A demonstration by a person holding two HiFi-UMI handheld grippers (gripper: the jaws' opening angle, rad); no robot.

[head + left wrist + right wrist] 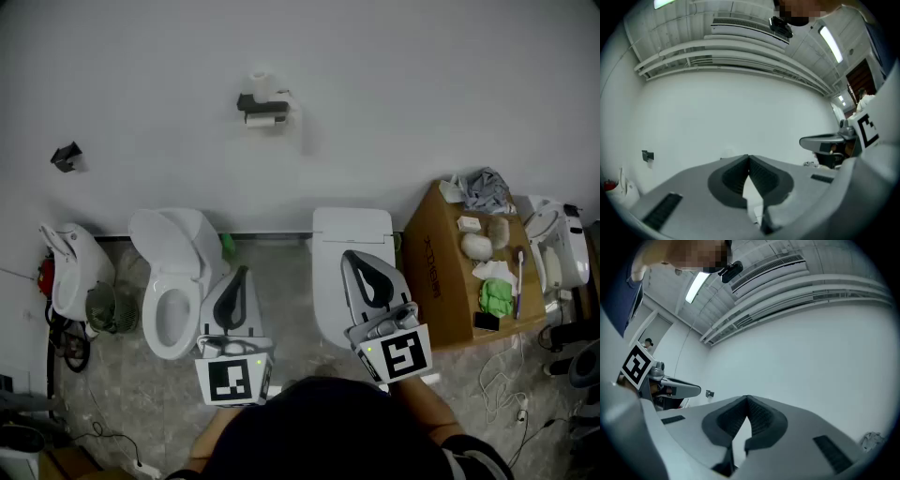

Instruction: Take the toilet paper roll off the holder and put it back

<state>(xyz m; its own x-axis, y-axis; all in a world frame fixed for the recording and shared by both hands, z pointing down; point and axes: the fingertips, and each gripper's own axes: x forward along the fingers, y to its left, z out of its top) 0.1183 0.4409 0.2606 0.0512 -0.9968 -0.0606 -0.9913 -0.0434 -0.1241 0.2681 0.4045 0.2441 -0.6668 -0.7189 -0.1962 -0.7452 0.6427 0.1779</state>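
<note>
A white toilet paper roll (265,86) sits on a dark wall holder (263,108) high on the white wall, far from both grippers. My left gripper (240,274) is held low in front of the open toilet, its jaw tips touching with nothing between them (748,158). My right gripper (354,257) hangs over the closed toilet, also shut and empty (746,398). In the left gripper view the roll and holder show only as a faint spot on the wall (727,153).
An open toilet (173,281) stands on the left, a closed one (349,272) in the middle. A cardboard box (469,267) with cloths and small items is on the right. A small dark wall fitting (66,157) is at far left. Cables lie on the floor.
</note>
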